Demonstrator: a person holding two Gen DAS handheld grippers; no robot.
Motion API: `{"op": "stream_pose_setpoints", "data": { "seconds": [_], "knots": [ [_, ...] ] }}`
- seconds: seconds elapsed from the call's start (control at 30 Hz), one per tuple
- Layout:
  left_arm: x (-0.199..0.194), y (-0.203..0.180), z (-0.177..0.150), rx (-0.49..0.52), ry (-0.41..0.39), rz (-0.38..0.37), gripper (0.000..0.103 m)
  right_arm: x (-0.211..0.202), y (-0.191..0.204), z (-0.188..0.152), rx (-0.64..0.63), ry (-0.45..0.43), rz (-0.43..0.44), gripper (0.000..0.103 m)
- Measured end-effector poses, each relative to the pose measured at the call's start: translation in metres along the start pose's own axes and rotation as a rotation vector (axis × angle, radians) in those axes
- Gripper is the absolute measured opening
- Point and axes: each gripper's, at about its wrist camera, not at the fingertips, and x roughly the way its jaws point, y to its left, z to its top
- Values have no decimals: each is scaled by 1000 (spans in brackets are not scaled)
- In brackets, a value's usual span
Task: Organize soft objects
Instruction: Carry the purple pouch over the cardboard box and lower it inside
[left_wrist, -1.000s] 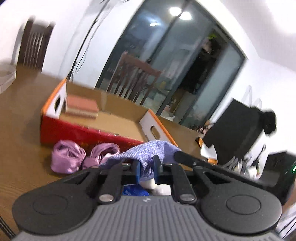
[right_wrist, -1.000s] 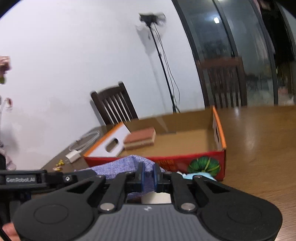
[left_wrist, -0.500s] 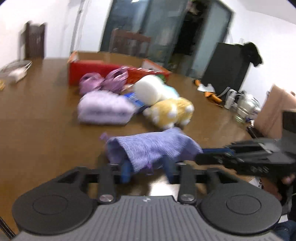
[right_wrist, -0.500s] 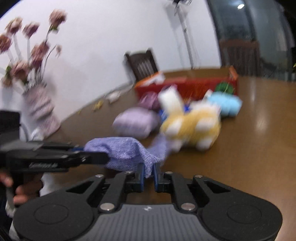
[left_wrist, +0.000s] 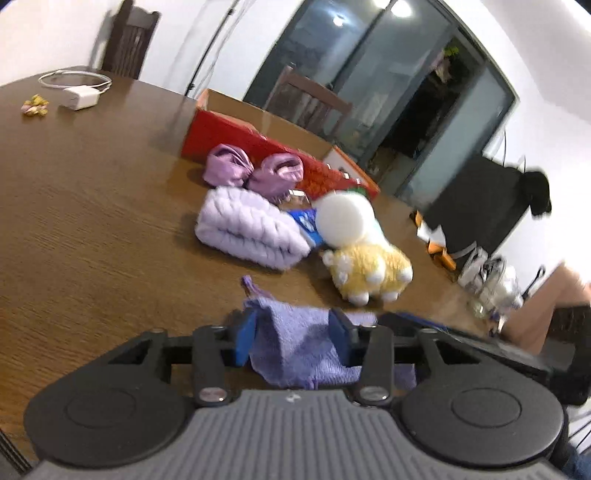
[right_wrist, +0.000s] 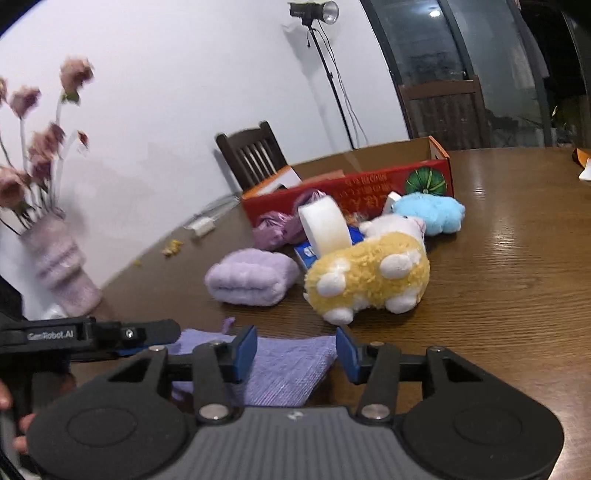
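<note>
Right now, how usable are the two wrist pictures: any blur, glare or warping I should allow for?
Left wrist view: fisheye bends the window frames; the white foam roll and yellow plush are motion-smeared; ceiling lights reflect in the glass. Right wrist view: sharper on the yellow plush; the flowers in the vase at the left edge are blurred; glare streaks the table.

Table (right_wrist: 517, 280): dark wood with visible grain and a glossy sheen. Purple cloth (right_wrist: 280, 365): fine ribbed weave, matt; lilac towel (right_wrist: 251, 277): thick, fluffy pile; yellow plush toy (right_wrist: 369, 277) and blue plush toy (right_wrist: 432, 212): shaggy fleece. Box (right_wrist: 369, 184): cardboard, red printed outside, plain brown inside; grippers' bodies: matt black plastic.
</note>
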Motion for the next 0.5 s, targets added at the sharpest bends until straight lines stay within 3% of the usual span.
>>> {"op": "stream_pose_setpoints", "data": {
  "seconds": [0.13,0.27,0.37,0.43,0.5],
  "knots": [
    [-6,-3,-17,74,4,-24,31,8,9,-15,-89,21,-62,47],
    [-8,-1,-22,62,5,-32,27,10,13,-24,-138,22,-91,44],
    [-6,-2,-24,74,12,-42,21,10,20,-27,-187,20,-89,28],
    [-6,-5,-23,90,14,-50,14,10,25,-29,-219,19,-85,13],
    [-6,-8,-20,115,29,-70,9,10,29,-30,-239,18,-92,9]
  ]
}}
